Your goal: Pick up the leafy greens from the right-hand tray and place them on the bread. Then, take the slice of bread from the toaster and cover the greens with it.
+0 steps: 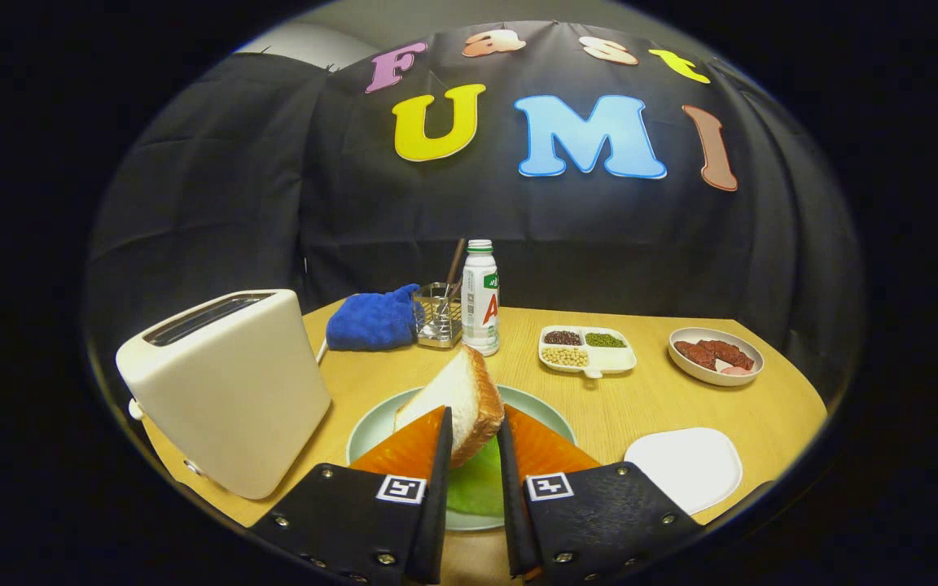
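My gripper [473, 431] is shut on a slice of bread [457, 403], which stands tilted on edge between the orange fingers [412, 448], crust to the right. Directly under it lie the leafy greens [475, 487] on a pale green plate [371, 427]; any bread beneath the greens is hidden by the fingers. The white toaster [229, 387] stands left of the plate, its slot seen from the side. The white tray [685, 468] to the right of the plate holds nothing.
Beyond the plate stand a drink bottle [480, 297], a wire utensil holder [439, 316] and a blue cloth [373, 320]. A divided dish of beans [587, 350] and a bowl of red meat pieces [716, 356] sit at the back right of the wooden table [640, 407].
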`<state>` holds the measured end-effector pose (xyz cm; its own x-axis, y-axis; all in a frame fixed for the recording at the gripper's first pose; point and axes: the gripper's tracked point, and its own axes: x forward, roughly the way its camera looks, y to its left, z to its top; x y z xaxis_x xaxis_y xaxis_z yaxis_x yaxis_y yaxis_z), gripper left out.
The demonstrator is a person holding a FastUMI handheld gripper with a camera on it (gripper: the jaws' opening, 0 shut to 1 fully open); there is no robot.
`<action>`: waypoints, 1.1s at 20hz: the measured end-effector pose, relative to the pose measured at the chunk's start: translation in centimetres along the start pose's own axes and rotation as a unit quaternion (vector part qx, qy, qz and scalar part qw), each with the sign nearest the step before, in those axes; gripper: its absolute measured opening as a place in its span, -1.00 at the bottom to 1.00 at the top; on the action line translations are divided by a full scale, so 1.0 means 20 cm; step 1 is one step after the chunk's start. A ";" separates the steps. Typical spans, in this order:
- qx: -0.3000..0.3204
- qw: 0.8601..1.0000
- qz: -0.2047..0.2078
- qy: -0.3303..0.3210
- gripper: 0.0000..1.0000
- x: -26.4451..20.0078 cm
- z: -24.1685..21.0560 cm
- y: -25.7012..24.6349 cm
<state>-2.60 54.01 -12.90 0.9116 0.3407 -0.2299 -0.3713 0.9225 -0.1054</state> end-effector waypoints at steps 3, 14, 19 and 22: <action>-0.011 1.000 -0.004 -0.004 -0.36 0.00 0.00 -0.01; -0.027 0.999 -0.014 0.014 0.46 0.02 -0.08 -0.06; -0.025 1.000 -0.013 0.004 0.48 0.00 -0.06 -0.08; -0.015 1.000 -0.002 -0.019 0.48 -0.06 0.01 -0.08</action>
<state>-3.05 52.19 -12.33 0.9193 0.3435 -0.1922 -0.3716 0.9184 -0.1361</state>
